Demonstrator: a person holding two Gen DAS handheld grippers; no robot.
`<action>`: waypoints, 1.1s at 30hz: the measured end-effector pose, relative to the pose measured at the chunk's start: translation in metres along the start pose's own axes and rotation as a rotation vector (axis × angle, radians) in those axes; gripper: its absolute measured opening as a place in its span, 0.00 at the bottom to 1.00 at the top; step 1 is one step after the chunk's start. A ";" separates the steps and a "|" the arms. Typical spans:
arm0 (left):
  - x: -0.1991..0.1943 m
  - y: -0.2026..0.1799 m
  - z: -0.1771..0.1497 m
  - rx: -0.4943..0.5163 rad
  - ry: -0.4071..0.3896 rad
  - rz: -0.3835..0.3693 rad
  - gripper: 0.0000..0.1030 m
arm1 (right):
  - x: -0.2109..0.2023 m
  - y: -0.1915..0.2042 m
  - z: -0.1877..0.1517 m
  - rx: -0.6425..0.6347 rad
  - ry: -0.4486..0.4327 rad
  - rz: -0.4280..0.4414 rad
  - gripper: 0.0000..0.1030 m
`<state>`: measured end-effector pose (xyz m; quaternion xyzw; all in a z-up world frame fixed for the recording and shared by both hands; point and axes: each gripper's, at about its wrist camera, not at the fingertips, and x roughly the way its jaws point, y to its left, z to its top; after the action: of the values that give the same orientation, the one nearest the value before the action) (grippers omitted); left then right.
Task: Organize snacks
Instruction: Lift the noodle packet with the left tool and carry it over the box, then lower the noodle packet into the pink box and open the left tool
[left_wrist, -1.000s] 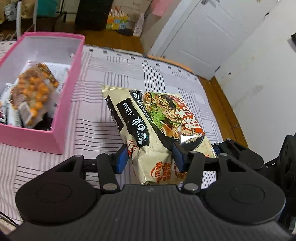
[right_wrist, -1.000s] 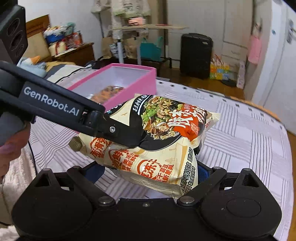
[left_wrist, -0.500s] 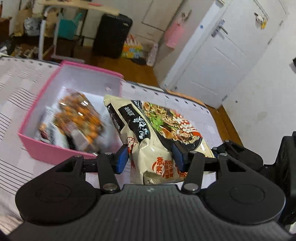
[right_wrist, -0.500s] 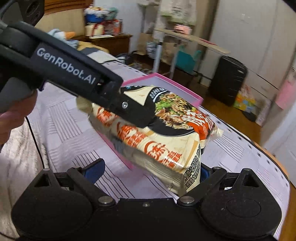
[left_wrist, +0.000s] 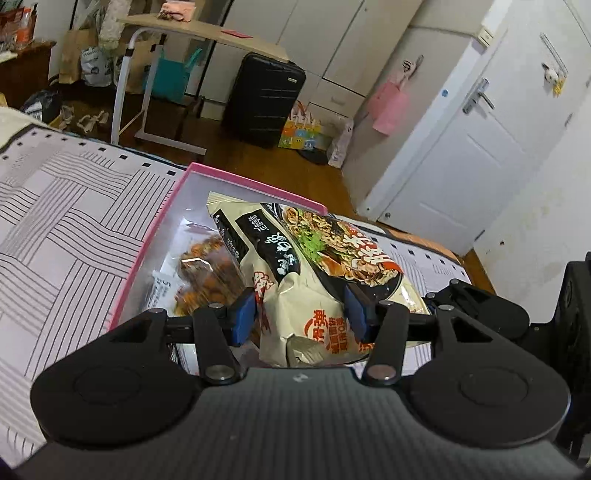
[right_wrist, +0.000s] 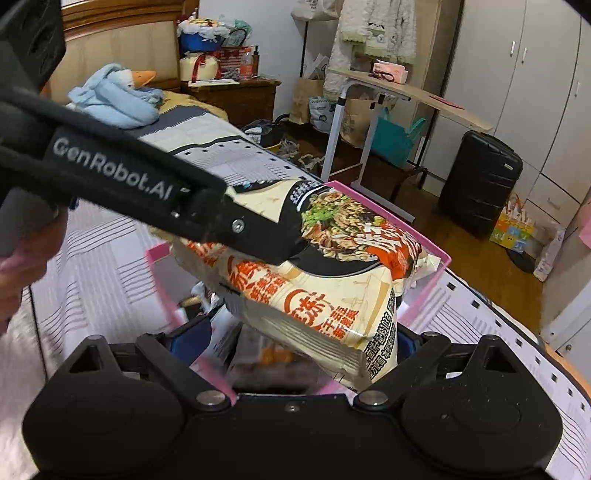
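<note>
My left gripper (left_wrist: 299, 314) is shut on a cream and black noodle packet (left_wrist: 314, 266) and holds it in the air over the pink box (left_wrist: 144, 258). In the right wrist view the same packet (right_wrist: 317, 291) hangs over the pink box (right_wrist: 439, 258), with the left gripper's black finger (right_wrist: 255, 236) clamped across it. My right gripper (right_wrist: 291, 343) is open, its blue pads wide apart below the packet. The box holds an orange snack bag (left_wrist: 210, 266) and other packets.
The box rests on a striped bedspread (left_wrist: 62, 236). Beyond the bed are a black suitcase (left_wrist: 264, 99), a small rolling table (left_wrist: 199, 29), a white door (left_wrist: 476, 147) and a blue plush toy (right_wrist: 118, 96) by the headboard.
My left gripper has carried the noodle packet from over the bedspread to over the pink box. The right gripper has followed, staying open under the packet.
</note>
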<state>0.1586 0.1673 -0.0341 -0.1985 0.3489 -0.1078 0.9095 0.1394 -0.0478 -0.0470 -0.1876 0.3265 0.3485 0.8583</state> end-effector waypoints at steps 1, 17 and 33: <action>0.009 0.009 0.002 -0.012 0.007 -0.001 0.48 | 0.008 -0.002 0.001 0.010 0.000 0.004 0.94; 0.049 0.032 -0.019 0.061 0.123 0.206 0.48 | 0.015 0.011 -0.018 0.066 0.001 0.005 0.93; -0.034 -0.038 -0.030 0.170 0.013 0.189 0.59 | -0.078 -0.005 -0.046 0.320 -0.126 -0.111 0.93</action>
<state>0.1111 0.1360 -0.0177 -0.0862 0.3617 -0.0520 0.9268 0.0801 -0.1136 -0.0255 -0.0441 0.3126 0.2550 0.9139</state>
